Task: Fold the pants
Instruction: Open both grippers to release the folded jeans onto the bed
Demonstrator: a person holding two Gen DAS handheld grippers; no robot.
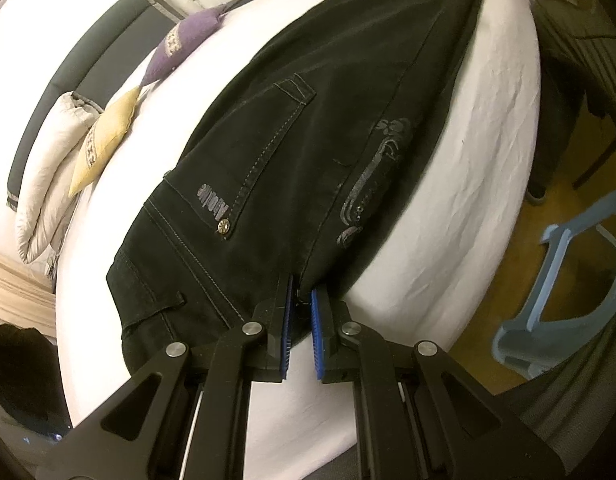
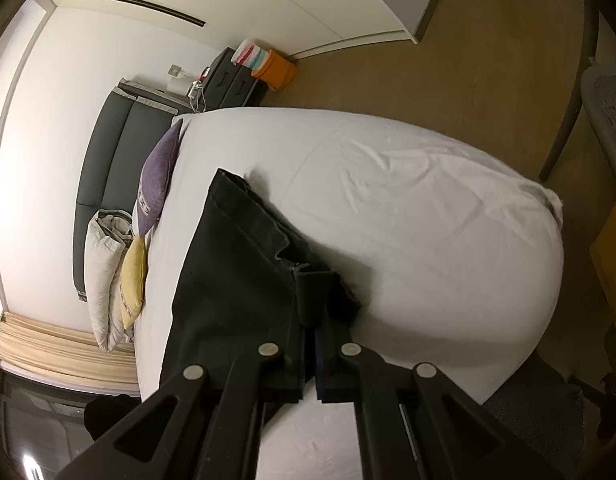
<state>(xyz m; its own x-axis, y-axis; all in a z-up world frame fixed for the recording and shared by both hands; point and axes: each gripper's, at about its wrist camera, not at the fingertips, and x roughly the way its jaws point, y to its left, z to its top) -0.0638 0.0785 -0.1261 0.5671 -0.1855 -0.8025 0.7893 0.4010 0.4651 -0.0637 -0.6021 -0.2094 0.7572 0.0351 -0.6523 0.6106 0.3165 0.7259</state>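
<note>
The left gripper (image 1: 301,292) is pinching the waist end of the black pants (image 1: 308,140) between narrowed blue pads. The right gripper (image 2: 311,320) is clamping the leg end. The pants are lying along the white bed (image 2: 428,220); fabric is hiding the right fingertips.

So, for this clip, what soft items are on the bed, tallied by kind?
Black pants: 1, gripped by left gripper and right gripper
Throw cushions: 2, purple cushion, yellow cushion
Folded white duvet: 1
Total: 4 on the white bed
</note>
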